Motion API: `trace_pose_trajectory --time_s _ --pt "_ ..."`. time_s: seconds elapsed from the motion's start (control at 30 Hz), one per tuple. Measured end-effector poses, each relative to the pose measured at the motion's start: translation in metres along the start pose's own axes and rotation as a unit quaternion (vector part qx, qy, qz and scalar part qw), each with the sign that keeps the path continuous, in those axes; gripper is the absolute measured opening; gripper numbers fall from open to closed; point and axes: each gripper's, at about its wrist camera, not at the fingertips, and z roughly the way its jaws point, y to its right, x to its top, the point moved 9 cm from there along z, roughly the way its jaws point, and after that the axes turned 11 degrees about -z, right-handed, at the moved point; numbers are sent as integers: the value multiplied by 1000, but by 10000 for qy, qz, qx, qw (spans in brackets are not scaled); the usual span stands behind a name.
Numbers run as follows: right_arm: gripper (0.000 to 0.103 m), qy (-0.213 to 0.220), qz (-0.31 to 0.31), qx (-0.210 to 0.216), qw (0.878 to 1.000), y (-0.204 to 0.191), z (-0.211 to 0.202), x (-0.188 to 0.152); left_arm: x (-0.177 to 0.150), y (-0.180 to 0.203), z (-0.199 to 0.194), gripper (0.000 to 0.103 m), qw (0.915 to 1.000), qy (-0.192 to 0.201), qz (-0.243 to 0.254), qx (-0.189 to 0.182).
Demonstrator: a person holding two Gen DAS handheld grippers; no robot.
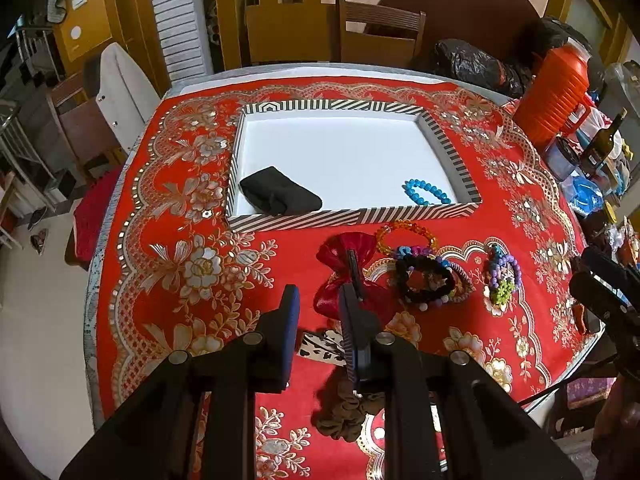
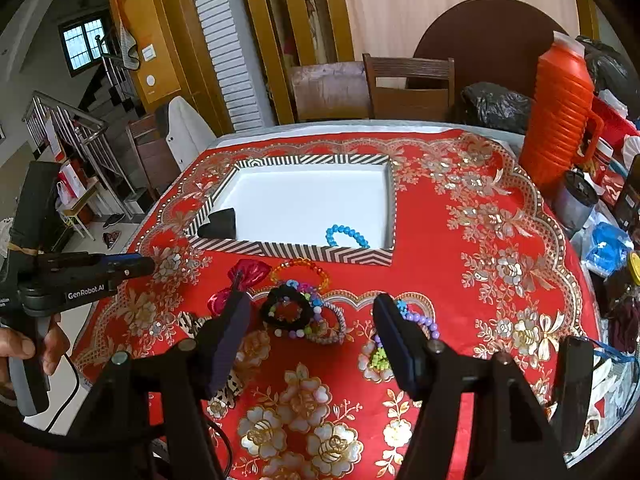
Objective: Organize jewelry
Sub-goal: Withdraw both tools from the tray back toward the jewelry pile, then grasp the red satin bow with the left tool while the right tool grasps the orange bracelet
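Both tools — left (image 1: 318,296), right (image 2: 312,316) — angle downward above bracelets (image 2: 304,312)

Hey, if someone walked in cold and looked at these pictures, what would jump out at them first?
First the bright red tablecloth with gold and silver flowers, covering the whole table. Then the striped box with its white inside sitting mid-table, holding a black cloth at its near left and a blue bead bracelet at its near right. Just in front of the box lies a colourful heap of bracelets beside a red velvet scrunchie.
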Motion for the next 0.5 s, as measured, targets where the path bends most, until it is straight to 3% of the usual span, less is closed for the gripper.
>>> trace_pose_trajectory --time_s 0.5 --pt "67 -112 59 23 9999 4 9 -5 2 -6 8 7 9999 -111 -116 -24"
